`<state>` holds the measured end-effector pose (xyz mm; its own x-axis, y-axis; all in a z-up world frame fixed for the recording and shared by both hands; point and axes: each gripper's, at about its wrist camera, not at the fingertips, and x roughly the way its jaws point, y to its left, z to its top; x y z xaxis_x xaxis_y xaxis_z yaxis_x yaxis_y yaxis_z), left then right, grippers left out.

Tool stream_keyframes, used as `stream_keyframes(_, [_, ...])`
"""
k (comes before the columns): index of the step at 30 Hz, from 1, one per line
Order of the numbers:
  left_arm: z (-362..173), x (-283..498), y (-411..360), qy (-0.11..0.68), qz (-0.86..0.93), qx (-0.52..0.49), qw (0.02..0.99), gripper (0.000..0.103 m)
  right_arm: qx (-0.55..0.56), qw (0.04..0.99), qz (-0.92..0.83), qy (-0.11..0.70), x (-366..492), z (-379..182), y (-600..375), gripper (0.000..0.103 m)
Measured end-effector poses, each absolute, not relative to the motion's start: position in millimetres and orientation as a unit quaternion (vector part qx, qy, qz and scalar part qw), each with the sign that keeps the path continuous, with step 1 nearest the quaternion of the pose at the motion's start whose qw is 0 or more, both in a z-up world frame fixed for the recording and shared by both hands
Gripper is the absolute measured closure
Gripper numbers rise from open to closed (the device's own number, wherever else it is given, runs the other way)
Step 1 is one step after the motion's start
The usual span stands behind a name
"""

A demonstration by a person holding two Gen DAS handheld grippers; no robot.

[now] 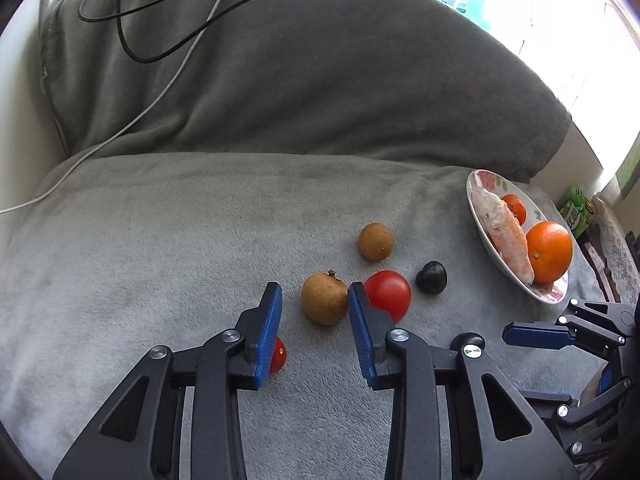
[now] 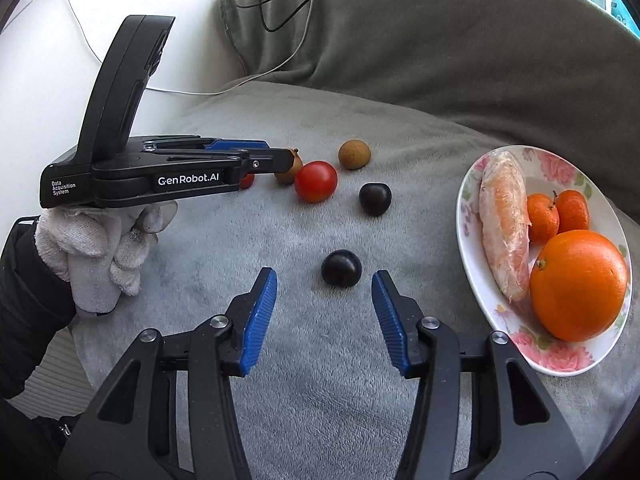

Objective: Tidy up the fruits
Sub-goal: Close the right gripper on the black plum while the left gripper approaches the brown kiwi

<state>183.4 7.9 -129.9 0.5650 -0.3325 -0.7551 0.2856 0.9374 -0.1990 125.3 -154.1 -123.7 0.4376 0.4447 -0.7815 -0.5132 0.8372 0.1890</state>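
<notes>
— What writing is showing anywhere?
— "GenRobot.AI" is standing in white on the black side of the left gripper [image 2: 286, 160], and "Data Acquisition System" is sitting in small letters at its rear end.
— Anything else?
— Nothing readable.

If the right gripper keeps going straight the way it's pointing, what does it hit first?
Most likely the dark round fruit, lying on the grey blanket just ahead of the right gripper, in line with the gap between its open jaws. Depth is hard to judge.
</notes>
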Motion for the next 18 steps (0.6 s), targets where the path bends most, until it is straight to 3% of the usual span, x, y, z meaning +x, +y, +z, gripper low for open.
stream_keyframes(2, [-131,185,8,0.432,-0.176,-0.025,0.884,0.07,-0.038,0.845,0.283,0.453,127,-126,-154,0.058])
stream_keyframes(9, [-132,189,-1,0.435,-0.184,-0.012,0.881,0.071,-0.041,0.843,0.278,0.459,133,-131,-148,0.059])
stream_keyframes(18, [-132,192,-11,0.431,-0.187,-0.001,0.883,0.079,-0.049,0.841,0.269,0.467,143,-137,-143,0.064])
